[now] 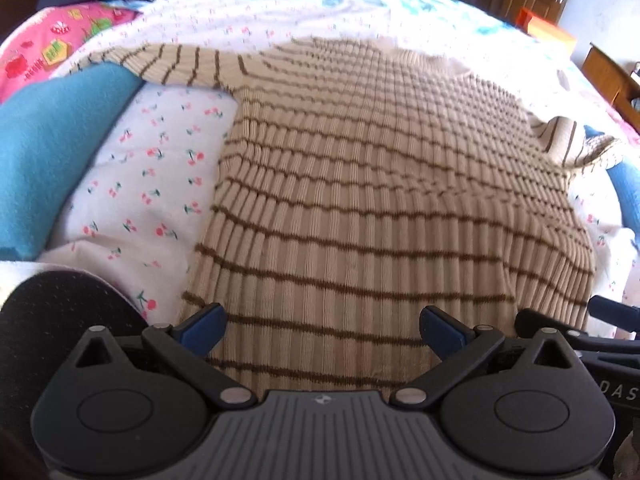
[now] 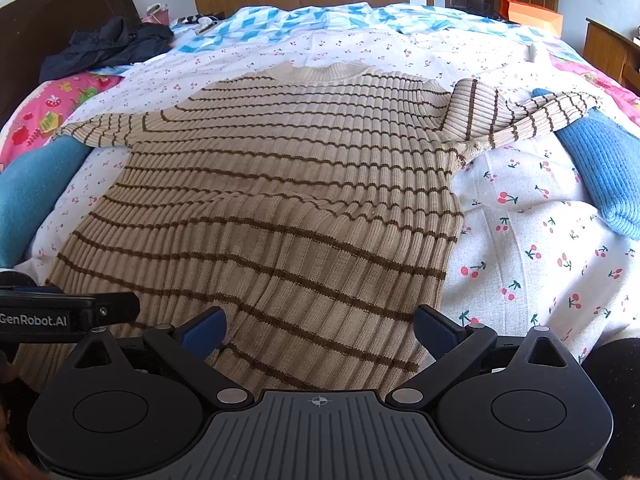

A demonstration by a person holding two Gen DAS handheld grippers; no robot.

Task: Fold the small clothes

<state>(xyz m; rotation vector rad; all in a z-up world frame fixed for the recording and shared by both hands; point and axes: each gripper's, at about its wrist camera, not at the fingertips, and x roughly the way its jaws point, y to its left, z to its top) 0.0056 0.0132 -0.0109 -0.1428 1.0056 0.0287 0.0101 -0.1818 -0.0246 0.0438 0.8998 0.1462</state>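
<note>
Knitwear fills the middle of both frames: a beige ribbed sweater (image 2: 280, 184) with brown stripes lies spread flat on the cherry-print sheet (image 2: 528, 240), hem toward us and collar toward the top. We hold the left gripper (image 1: 322, 330) and the right gripper (image 2: 320, 330) just above the hem, both with jaws spread wide and nothing between them. In the right wrist view the left sleeve (image 2: 96, 128) stretches out straight at centre left, while the right sleeve (image 2: 520, 116) sits kinked and bunched at upper right, its cuff over a blue knit item (image 2: 600, 176). We judge that the spreading is nearly finished and the folding not begun. Next we would straighten that sleeve, then pinch an edge to fold inward.
</note>
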